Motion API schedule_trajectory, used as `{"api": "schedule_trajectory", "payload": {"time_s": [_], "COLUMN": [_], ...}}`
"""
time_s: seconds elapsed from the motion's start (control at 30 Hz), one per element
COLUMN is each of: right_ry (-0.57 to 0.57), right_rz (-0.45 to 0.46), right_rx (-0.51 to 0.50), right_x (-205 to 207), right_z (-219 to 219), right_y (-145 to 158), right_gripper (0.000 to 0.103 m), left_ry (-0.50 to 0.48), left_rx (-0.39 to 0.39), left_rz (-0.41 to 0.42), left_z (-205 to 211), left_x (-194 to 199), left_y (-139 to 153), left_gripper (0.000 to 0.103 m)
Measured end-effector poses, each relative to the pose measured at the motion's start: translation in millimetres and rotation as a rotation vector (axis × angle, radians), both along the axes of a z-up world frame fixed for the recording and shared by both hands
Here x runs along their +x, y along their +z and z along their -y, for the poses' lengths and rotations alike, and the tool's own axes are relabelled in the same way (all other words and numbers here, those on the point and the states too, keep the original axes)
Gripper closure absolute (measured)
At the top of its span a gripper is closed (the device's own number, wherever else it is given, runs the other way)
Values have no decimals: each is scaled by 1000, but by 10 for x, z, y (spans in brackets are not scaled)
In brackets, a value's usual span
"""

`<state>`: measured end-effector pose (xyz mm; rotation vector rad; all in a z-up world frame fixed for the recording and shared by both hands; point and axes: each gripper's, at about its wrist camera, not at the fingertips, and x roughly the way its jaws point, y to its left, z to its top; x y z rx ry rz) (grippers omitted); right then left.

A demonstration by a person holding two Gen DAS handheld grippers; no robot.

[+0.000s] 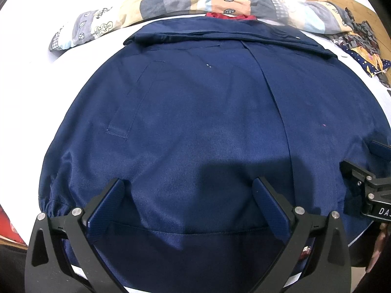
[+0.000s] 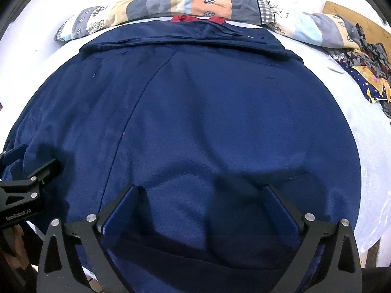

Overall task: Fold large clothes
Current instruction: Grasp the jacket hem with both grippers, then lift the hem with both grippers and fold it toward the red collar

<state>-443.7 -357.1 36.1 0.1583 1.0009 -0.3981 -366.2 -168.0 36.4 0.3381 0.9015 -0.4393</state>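
Observation:
A large navy blue garment [image 1: 195,102] lies spread flat on the white bed sheet [image 1: 31,56], with its far edge folded over into a band. In the left wrist view my left gripper [image 1: 189,183] stands wide open over the garment's near hem, its pads apart and nothing pinched. My right gripper [image 1: 364,157] shows at the right edge over the cloth. In the right wrist view the garment [image 2: 207,112] fills the middle, and my right gripper [image 2: 200,189] is wide open above the near hem. My left gripper [image 2: 30,158] appears at the left.
A rolled patchwork quilt [image 1: 195,2] lies along the far side of the bed, with a bit of red cloth [image 1: 229,15] peeking out behind the garment. A heap of patterned clothes [image 2: 366,68] sits at the far right by a wooden board [image 2: 354,17].

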Motion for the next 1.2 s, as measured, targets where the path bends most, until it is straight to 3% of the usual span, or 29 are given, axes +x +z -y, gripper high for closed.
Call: {"api": "schedule_trajectory", "payload": {"time_s": [0.27,0.4,0.53,0.67,0.77,0.9,0.97,1.03,1.1,1.2], "right_ry": [20,20,4,-14,-67,-226,-331,-414,-474,-475], "right_rz": [-15,-20,42,141,227,295,277,287,285,287], "right_rx": [0,46,126,177,228,275,300,397,505,638], "right_x": [-17,-32,-149,-348,-585,-1001,-1222,-1394,-1500,-1511], "right_z": [-15,39,147,305,557,1075,1360,1596,1741,1773], "right_y": [4,54,183,399,583,704,635,513,351,171], "right_gripper": [0,3,8,9,9,9,8,7,10,10], "left_ry": [3,-14,-28,-38,1,117,177,214,244,243], "left_rx": [2,4,-2,-87,-153,-201,-235,-225,-311,-365], "left_rz": [-3,-31,-68,-109,-108,-86,-129,-210,-345,-461], "left_z": [3,-5,-22,-155,-395,-935,-1232,-1390,-1546,-1574], "left_x": [-14,6,25,70,168,436,641,800,928,999], "left_y": [6,29,77,276,497,715,671,531,342,161], "left_gripper": [0,0,0,0,0,0,0,0,4,9]}}
